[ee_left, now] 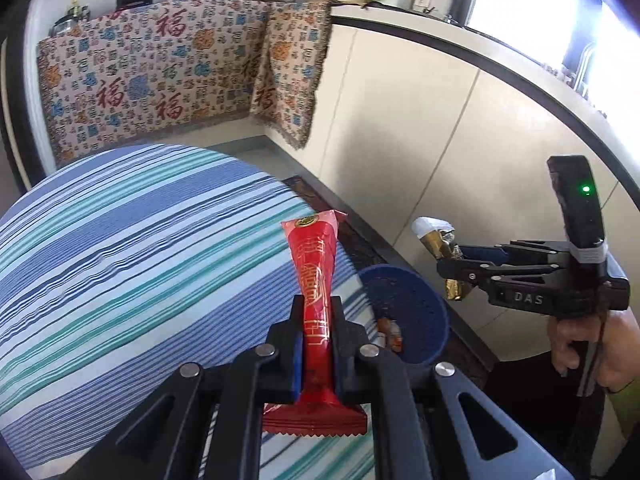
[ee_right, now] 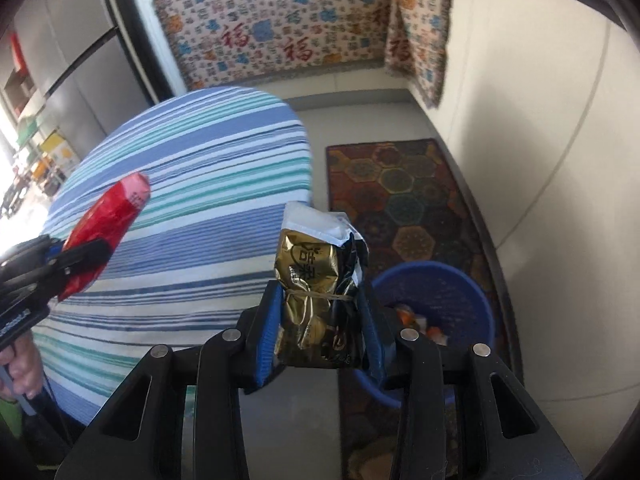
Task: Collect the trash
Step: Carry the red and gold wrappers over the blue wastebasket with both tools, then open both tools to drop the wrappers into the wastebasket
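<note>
My left tool [ee_left: 316, 344] was pinching a long red wrapper [ee_left: 314, 280] between its fingers, the wrapper pointing forward over the edge of the striped cloth [ee_left: 132, 248] that covered the round counter. Its serrated end stuck out behind the pads, towards the camera. From the right wrist view the same red wrapper [ee_right: 108, 224] showed at the left, held above the striped cloth [ee_right: 200, 184].

My right tool [ee_right: 320, 328] was clamped on a crumpled gold and black packet [ee_right: 316, 300] with a rubber band around its middle and a white torn top. In the left wrist view that packet [ee_left: 438, 240] hung in the air beside the pale cabinet front [ee_left: 400, 140], a little above and to the right of the blue basket [ee_left: 408, 312].

The blue basket [ee_right: 440, 304] stood on a patterned rug [ee_right: 400, 184] on the floor, just beside the counter, with some orange and white scraps [ee_right: 416, 320] already inside. Both tools were near it, neither directly over its opening as far as I could tell.
</note>
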Demonstrator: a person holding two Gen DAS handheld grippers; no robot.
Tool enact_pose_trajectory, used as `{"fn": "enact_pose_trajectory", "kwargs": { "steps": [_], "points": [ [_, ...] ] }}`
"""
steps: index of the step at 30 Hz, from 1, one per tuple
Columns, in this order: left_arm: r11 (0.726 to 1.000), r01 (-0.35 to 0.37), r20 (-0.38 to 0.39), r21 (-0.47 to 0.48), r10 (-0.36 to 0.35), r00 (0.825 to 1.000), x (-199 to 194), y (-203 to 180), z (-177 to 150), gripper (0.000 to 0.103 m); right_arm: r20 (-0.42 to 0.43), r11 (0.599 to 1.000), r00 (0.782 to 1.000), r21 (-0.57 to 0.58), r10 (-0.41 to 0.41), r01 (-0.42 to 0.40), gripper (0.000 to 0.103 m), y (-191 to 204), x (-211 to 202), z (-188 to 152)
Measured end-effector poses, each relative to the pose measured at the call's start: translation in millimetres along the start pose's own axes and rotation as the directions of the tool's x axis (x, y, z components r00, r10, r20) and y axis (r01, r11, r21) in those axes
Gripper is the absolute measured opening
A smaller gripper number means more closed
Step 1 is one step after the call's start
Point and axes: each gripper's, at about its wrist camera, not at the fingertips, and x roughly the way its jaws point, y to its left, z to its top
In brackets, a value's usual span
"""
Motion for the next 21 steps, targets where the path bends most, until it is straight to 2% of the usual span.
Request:
{"fn": "enact_pose_trajectory", "kwargs": {
  "steps": [7,14,18,20,21],
  "points": [
    [0.991,0.129,-0.092,0.041,-0.125,0.988,74.6,-85.8,24.6,0.011,-0.045,0.990,0.997,0.118,-0.068,0.073,0.039,-93.3,18.3,-11.0],
    [0.985,0.164,-0.196,0.047,-0.152,0.969,153.9,-116.6,24.4,0.011,-0.088,0.970,0.996,0.237,-0.034,0.055,0.039,-152.7,53.6,-27.9],
    [0.984,0.175,-0.230,0.036,-0.162,0.960,188.3,-123.7,21.1,0.011,-0.099,0.960,0.995,0.278,0.004,0.024,0.040,-170.2,74.0,-33.8],
    [0.984,0.179,-0.239,0.014,-0.171,0.956,204.5,-124.5,22.3,0.016,-0.107,0.960,0.994,0.281,0.030,0.001,0.049,-174.6,86.0,-36.4],
    [0.985,0.174,-0.241,0.004,-0.168,0.956,209.1,-122.6,23.4,0.020,-0.106,0.960,0.994,0.282,0.024,0.007,0.057,-175.6,90.1,-38.8]
  ]
}}
